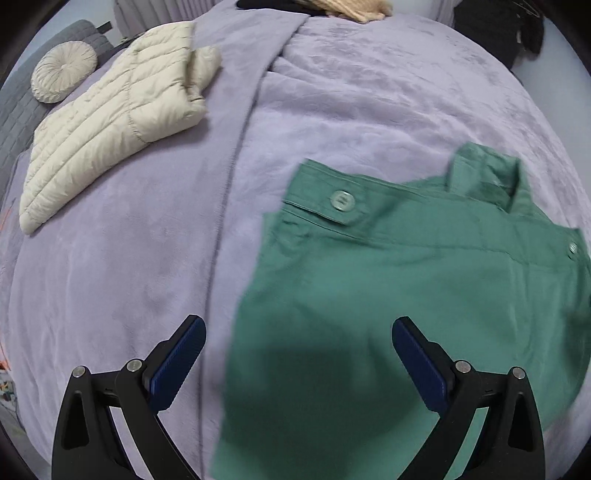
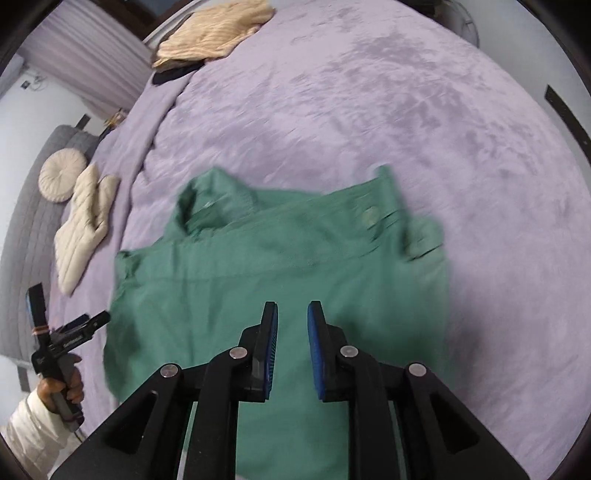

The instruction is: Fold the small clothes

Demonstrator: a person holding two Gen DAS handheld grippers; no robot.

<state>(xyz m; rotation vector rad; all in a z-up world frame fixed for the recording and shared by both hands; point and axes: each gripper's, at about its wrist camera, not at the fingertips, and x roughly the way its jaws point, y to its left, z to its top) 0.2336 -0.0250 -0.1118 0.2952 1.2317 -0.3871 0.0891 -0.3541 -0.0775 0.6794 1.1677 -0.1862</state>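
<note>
A green button shirt point(image 1: 399, 295) lies partly folded on the lilac bed cover point(image 1: 129, 258), collar at the far side. It also shows in the right wrist view point(image 2: 280, 266). My left gripper point(image 1: 299, 332) is wide open and empty, above the shirt's near left edge. My right gripper point(image 2: 291, 314) hovers over the middle of the shirt; its jaws stand a narrow gap apart with nothing between them. The left gripper point(image 2: 55, 317) also shows at the left, held in a hand.
A cream puffer jacket point(image 1: 110, 136) lies folded at the far left, beside a round cushion point(image 1: 62, 70) and a grey headboard. A beige knit point(image 2: 214, 33) over a dark garment lies at the far edge. The lilac bed cover point(image 2: 406, 110) spreads beyond the shirt.
</note>
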